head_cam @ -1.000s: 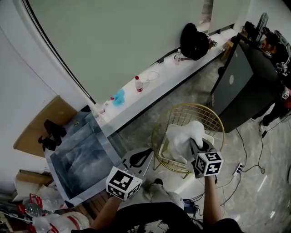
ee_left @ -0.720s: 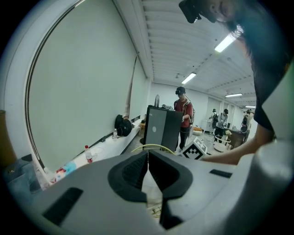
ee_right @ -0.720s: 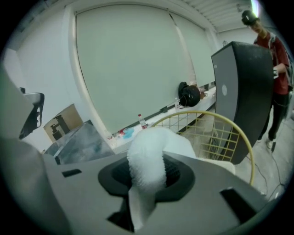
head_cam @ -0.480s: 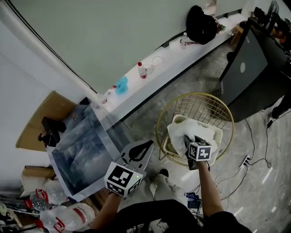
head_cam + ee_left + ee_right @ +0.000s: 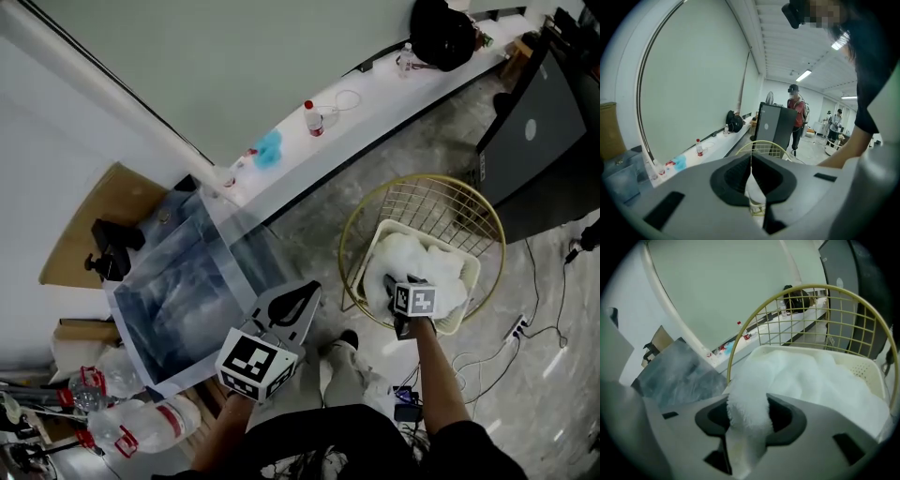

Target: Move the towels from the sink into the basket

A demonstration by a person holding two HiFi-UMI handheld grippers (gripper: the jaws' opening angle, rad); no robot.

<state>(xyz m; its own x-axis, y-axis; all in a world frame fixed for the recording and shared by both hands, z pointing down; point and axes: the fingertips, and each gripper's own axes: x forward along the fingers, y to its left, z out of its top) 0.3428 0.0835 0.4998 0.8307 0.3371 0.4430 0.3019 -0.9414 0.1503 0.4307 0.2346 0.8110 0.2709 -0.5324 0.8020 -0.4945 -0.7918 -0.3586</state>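
The grey sink (image 5: 173, 309) fills the lower left of the head view. Right of centre, the white basket (image 5: 472, 274) sits inside a gold wire frame (image 5: 427, 187), and the white towel (image 5: 427, 262) lies heaped in it. The right tool (image 5: 401, 286) reaches into the heap; its jaws have just been opening, released, with a towel fold between them. The left tool (image 5: 302, 292), clenched and empty, hovers beside the sink.

over basket (image 5: 473, 281): open from above | inside: heaped towels (image 5: 427, 267) fill it | around: gold wire frame (image 5: 441, 206) rings it, mesh tallest at far side | floor (image 5: 309, 234) between frame and sink (image 5: 178, 300): free strip | beyond frame: dark cabinet (image 5: 534, 141) blocks
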